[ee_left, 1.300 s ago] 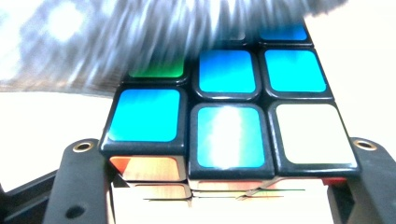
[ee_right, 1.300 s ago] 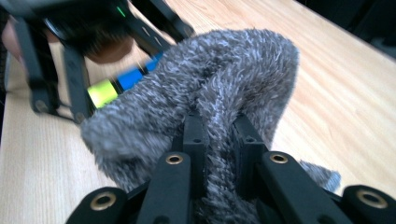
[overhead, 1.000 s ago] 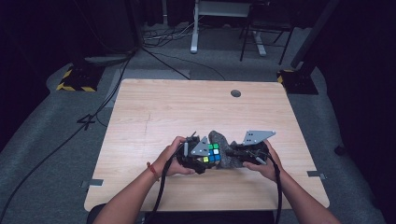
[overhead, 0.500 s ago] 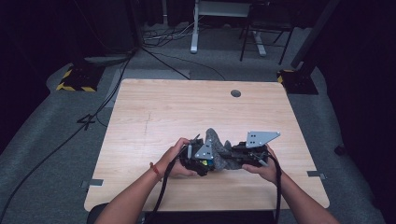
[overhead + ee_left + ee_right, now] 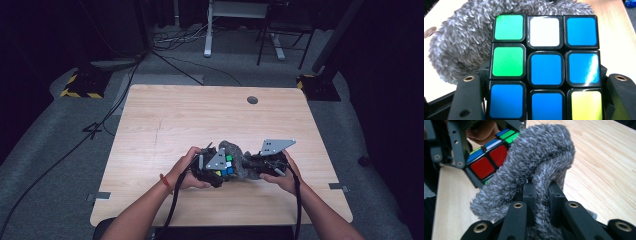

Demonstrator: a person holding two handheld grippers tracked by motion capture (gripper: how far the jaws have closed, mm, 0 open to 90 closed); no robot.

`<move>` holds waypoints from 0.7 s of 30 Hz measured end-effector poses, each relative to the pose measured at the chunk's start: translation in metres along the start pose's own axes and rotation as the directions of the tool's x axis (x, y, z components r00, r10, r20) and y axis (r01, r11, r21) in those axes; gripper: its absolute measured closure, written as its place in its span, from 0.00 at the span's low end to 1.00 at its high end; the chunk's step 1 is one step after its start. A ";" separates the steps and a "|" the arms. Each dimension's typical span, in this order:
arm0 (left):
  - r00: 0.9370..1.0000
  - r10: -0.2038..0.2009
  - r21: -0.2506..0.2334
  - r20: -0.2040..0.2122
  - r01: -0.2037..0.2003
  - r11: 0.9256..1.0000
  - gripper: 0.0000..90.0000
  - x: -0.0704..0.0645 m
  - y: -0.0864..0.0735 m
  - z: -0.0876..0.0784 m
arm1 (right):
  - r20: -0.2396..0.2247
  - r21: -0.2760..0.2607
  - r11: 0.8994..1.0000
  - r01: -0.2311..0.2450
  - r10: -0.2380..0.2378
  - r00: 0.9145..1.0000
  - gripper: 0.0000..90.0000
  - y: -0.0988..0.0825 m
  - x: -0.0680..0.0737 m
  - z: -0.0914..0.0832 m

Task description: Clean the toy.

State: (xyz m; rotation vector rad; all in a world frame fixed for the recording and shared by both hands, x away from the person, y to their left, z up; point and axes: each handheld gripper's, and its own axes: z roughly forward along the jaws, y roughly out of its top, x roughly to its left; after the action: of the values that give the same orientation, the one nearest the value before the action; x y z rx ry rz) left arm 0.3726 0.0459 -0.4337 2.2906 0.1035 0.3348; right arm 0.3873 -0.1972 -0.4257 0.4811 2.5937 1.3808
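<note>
A colour puzzle cube (image 5: 545, 66) with blue, green, white and yellow stickers sits between the black jaws of my left gripper (image 5: 544, 100), which is shut on it. Its red side (image 5: 489, 160) faces my right gripper (image 5: 541, 195), which is shut on a fluffy grey cloth (image 5: 536, 160). The cloth presses against the cube's far side (image 5: 461, 47). In the high view both grippers meet near the table's front middle, left gripper (image 5: 217, 170) with the cube (image 5: 227, 166), right gripper (image 5: 255, 165) with the cloth (image 5: 239, 157).
The light wooden table (image 5: 200, 115) has a round dark cable hole (image 5: 252, 100) at the back right. Cables trail from both grippers off the front edge. Dark floor with cables and a desk frame (image 5: 207, 30) lies beyond.
The right gripper and its grey plate shifted slightly. The cloth moved over the cube's side, and the cube's coloured face turned in and out of sight. Both grips held.
</note>
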 end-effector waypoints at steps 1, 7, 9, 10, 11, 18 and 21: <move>1.000 0.001 -0.002 0.000 -0.001 1.000 0.37 0.000 0.000 0.000 | -0.002 0.005 1.000 0.002 -0.002 1.000 0.89 0.001 0.001 0.000; 1.000 -0.002 0.019 -0.021 0.002 1.000 0.37 0.001 0.000 0.004 | -0.048 -0.109 0.994 0.023 -0.028 0.998 0.89 0.012 0.014 -0.009; 1.000 0.000 0.021 -0.016 0.001 1.000 0.37 0.001 0.000 0.006 | -0.048 -0.139 0.989 0.043 -0.050 0.998 0.89 0.017 0.019 -0.010; 1.000 -0.001 0.026 -0.020 0.002 1.000 0.37 0.001 0.000 0.006 | -0.040 -0.136 0.989 0.053 -0.059 0.997 0.89 0.019 0.021 -0.009; 1.000 -0.003 0.033 -0.029 0.004 0.999 0.37 0.001 0.000 0.006 | -0.026 -0.129 0.990 0.062 -0.066 0.997 0.89 0.019 0.022 -0.008; 0.999 -0.003 0.019 -0.041 0.004 1.000 0.37 0.004 0.000 0.001 | 0.013 -0.056 0.998 0.039 -0.038 0.999 0.89 0.009 0.013 -0.001; 0.999 -0.011 -0.002 -0.037 0.011 1.000 0.37 0.005 0.000 -0.002 | 0.033 -0.002 1.000 0.031 -0.031 0.999 0.89 0.003 0.008 0.002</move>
State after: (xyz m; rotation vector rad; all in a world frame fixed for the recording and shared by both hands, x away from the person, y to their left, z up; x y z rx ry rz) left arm 0.3767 0.0484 -0.4310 2.2820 0.1344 0.3715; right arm 0.3809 -0.1909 -0.4248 0.4574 2.5618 1.3550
